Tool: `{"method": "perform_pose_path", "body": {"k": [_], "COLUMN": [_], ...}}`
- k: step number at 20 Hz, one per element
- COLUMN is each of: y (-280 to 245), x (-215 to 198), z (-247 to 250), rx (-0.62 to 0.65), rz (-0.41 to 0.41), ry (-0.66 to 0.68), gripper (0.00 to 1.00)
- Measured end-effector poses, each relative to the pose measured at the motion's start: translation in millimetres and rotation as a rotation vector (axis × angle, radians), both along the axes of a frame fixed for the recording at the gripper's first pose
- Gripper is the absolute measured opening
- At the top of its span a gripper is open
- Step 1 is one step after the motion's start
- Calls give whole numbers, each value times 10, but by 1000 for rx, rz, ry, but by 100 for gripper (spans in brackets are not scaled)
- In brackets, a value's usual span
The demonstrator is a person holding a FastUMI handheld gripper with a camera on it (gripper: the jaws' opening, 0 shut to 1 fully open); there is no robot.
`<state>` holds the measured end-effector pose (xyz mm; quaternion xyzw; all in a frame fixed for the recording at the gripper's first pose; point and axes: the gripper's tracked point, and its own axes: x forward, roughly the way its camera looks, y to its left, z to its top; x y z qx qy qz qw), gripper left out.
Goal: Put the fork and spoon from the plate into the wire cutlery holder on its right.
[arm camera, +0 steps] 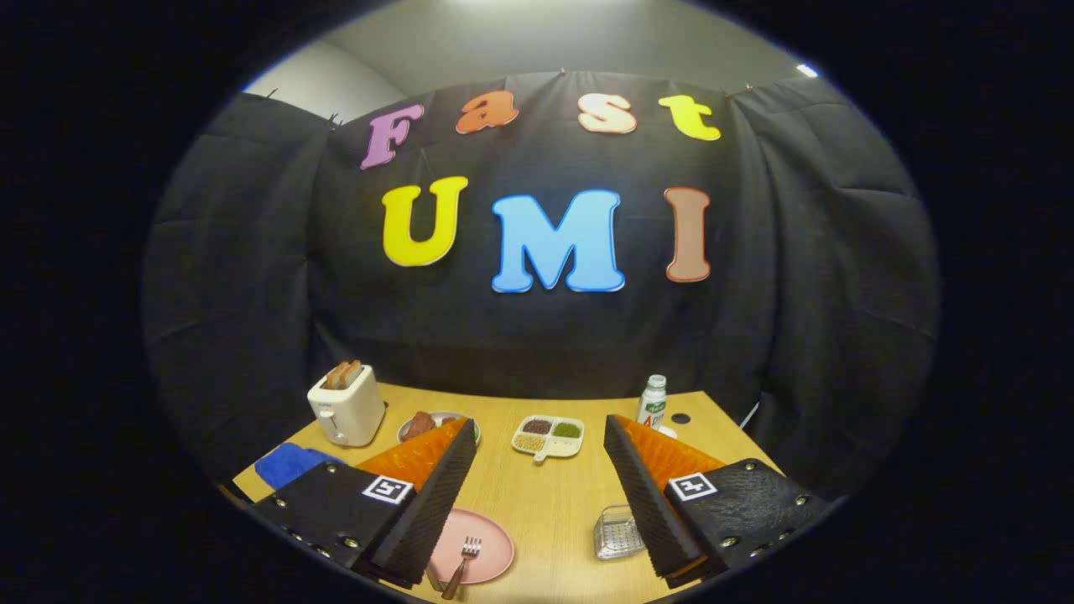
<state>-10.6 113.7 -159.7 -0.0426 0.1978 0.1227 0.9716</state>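
Tongs (541, 503) are held above the wooden table (554, 503) with both fingers spread wide, grasping nothing; between them, low down, lies the pink plate (491, 537) with the fork (464, 564) on it — the spoon is probably the handle just beside the left finger; the wire cutlery holder (617, 533) stands to the plate's right, touching the right finger in the view.

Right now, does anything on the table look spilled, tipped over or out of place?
Nothing stands out. The fork lies on the pink plate, the wire holder stands upright to its right, and the toaster and bottle stand upright. The tool is open above the table.
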Motion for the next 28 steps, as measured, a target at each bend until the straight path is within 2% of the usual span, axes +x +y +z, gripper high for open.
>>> {"method": "perform_pose_path", "body": {"k": [7,10,11,12,13,14,15,16,20,22,26,27,28], "y": [317,383,400,466,476,530,547,564,564,609,643,597,627], "x": [-410,-641,-705,-772,-817,-873,-909,-971,-1130,-1181,-1258,-1245,-1294], "z": [-1327,-1738,-1857,-1964,-2067,-2152,-2242,-2315,-2554,-2674,-2781,-2822,-2855], "rx": [-55,-86,-108,-120,-143,-144,-149,-153,-194,-182,-197,-229,-213], "rz": [91,117,127,147,149,166,173,181,193,187,199,171,180], "ry": [318,428,464,496,518,546,575,598,677,718,781,776,791], "gripper": [95,89,85,75,74,59,55,52,52,26,25,25,16]}}
